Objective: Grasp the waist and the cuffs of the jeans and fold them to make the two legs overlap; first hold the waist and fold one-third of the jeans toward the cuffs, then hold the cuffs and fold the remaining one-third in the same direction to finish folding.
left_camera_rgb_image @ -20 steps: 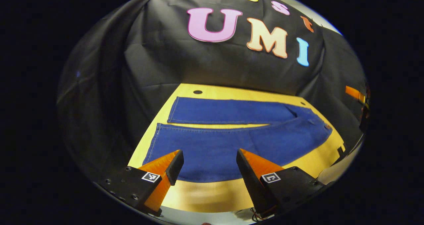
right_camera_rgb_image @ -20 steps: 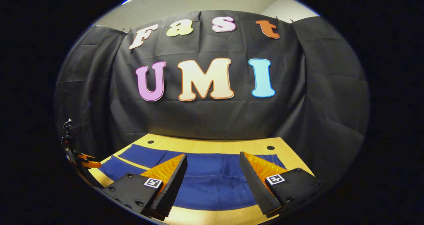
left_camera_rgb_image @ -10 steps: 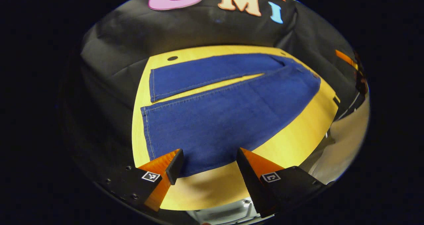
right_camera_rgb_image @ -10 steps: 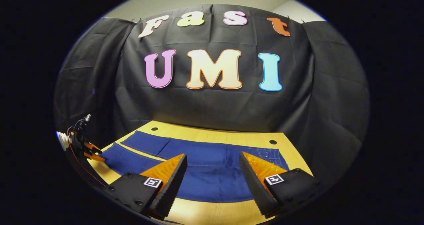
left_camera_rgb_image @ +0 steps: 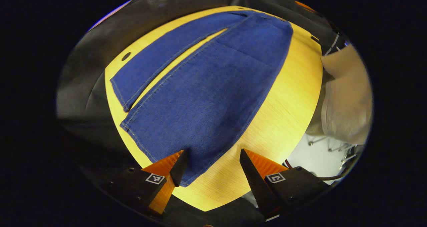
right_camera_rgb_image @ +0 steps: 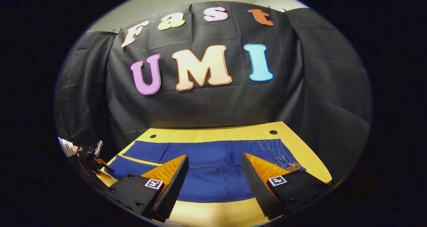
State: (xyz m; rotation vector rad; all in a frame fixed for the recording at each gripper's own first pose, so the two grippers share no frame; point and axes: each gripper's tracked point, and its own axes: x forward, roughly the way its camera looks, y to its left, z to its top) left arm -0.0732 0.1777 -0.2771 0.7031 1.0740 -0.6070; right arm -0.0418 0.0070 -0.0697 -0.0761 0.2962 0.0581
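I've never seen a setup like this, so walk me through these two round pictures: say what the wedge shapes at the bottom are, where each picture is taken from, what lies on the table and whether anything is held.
No robot here: a person holds a pair of two-finger tongs in each hand. A wide-angle camera rides on each pair and looks forward along its fingers, which are the wedges at the bottom.

In the left gripper view, the left tongs hang open above the near cuff of the jeans. The jeans lie flat on the table, legs side by side with a strip of table between them.

In the right gripper view, the right tongs are open too, near the waist end. The left tongs also show far off there, at the left edge.

Nothing is held yet, and no fold has been made.
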